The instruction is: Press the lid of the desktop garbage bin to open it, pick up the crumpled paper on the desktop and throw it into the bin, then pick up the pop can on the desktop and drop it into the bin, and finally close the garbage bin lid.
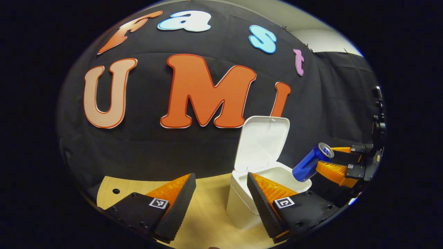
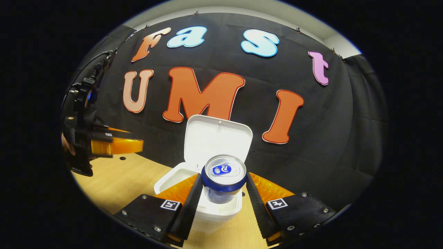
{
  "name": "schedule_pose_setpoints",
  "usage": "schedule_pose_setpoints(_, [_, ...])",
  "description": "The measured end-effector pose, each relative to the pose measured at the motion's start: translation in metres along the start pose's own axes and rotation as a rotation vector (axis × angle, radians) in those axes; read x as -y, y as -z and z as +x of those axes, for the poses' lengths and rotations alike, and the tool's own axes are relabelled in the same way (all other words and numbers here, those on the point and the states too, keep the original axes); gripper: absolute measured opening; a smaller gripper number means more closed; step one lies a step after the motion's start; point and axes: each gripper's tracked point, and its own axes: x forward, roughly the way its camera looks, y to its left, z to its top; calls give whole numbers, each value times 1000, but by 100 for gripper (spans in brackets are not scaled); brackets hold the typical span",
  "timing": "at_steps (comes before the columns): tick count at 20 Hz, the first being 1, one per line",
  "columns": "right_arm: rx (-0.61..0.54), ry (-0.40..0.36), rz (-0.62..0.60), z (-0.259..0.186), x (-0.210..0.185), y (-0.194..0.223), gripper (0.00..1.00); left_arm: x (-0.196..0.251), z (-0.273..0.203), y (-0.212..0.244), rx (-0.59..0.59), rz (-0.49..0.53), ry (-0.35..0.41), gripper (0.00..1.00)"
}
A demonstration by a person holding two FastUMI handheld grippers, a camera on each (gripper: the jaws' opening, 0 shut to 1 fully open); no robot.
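Right gripper (image 2: pixel 221 193) fingers clamped on the blue pop can (image 2: pixel 224 176), silver top facing the camera, tilted over the white bin (image 1: pixel 242 199) near the bench (image 1: pixel 204 207) back edge. Lid (image 1: pixel 261 141) upright, open. Can looks undented, though hard to say. Left gripper (image 1: pixel 221 200) fingers spread wide, holding nothing.

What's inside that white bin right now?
The bin stands open, lid up. The blue can, gripped by the right claw, covers most of the opening, so its contents are hidden.
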Motion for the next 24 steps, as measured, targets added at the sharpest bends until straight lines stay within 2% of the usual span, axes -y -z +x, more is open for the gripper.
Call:
schedule_pose_setpoints(5, [-42,-23,-5,28,-5,18,76,-19,-18,-20,44,-29,-66,95])
schedule_pose_setpoints(10, [-78,-48,-13,43,-11,34,77,-15,-20,-48,91,-62,-78,95])
schedule_pose_setpoints(15, [-108,-56,-9,44,-8,45,76,7,-4,-90,141,-157,-11,95])
schedule_pose_setpoints(20, [-98,-16,12,30,12,41,77,35,37,-120,140,-72,27,97])
schedule_pose_setpoints(24, [-82,40,23,12,34,35,84,65,72,-130,115,-82,78,97])
